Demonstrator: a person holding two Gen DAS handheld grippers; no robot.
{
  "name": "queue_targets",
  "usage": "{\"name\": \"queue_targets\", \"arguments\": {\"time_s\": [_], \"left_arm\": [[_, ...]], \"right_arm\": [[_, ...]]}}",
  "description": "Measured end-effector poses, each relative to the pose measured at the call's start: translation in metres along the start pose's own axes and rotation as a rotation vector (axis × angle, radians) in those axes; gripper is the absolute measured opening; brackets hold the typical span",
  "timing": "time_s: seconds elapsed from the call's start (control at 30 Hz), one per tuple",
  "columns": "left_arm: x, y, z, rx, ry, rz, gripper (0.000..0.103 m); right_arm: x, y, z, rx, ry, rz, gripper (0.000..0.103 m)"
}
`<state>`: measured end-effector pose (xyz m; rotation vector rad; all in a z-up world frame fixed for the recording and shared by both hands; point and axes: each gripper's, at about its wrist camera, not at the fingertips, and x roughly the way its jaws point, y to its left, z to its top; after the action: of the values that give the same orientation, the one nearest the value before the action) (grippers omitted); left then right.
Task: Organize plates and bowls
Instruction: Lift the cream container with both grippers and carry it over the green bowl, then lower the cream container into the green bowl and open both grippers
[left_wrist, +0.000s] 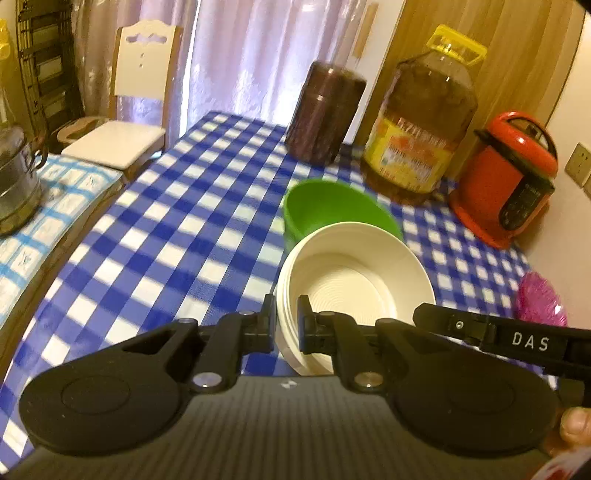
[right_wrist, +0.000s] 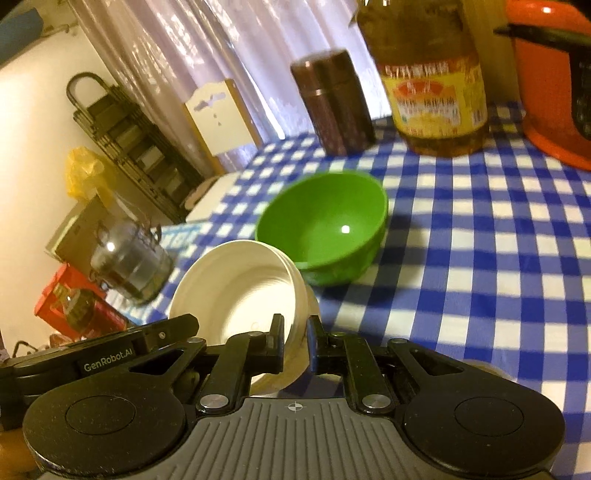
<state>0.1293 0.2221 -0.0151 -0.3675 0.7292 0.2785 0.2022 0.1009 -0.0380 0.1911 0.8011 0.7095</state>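
Left tongs (left_wrist: 287, 325): closed on the near-left rim of the white bowl stack (left_wrist: 354, 284), 1 finger outside the wall and 1 inside. Right tongs (right_wrist: 296, 345): likewise closed on the stack's rim, at its right edge in the right wrist view (right_wrist: 240, 291). The stack shows several nested rims and sits tilted in that view, its opening turned toward the left; whether its base touches the tabletop (left_wrist: 177, 236) cannot be told.

Green bowl (left_wrist: 332, 210): upright on the blue-and-white checked cloth, directly behind the white stack, and partly hidden by its far rim in the left wrist view.

Background items along the far edge of the tabletop: 1 dark brown canister (left_wrist: 325, 114), 1 large oil bottle with yellow cap and label (left_wrist: 421, 122), 1 red-orange cooker (left_wrist: 509, 177). A pink scrubber (left_wrist: 539, 299) lies at the right edge. A white chair (left_wrist: 129, 107) stands beyond the left side. Both views are motion-blurred.
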Motion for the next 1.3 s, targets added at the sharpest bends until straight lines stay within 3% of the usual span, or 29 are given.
{"name": "queue_targets", "arguments": {"time_s": [0.33, 0.67, 1.3], "left_arm": [[0.026, -0.025, 0.044, 0.017, -0.069, -0.050, 0.010], [0.079, -0.028, 0.060, -0.015, -0.074, -0.067, 0.009], [0.126, -0.017, 0.054, 0.014, -0.020, -0.005, 0.009]], "right_arm": [[-0.002, -0.018, 0.043, 0.027, -0.080, -0.021, 0.011], [0.028, -0.048, 0.078, 0.048, -0.098, -0.055, 0.010], [0.087, -0.054, 0.077, -0.061, -0.024, -0.110, 0.010]]}}
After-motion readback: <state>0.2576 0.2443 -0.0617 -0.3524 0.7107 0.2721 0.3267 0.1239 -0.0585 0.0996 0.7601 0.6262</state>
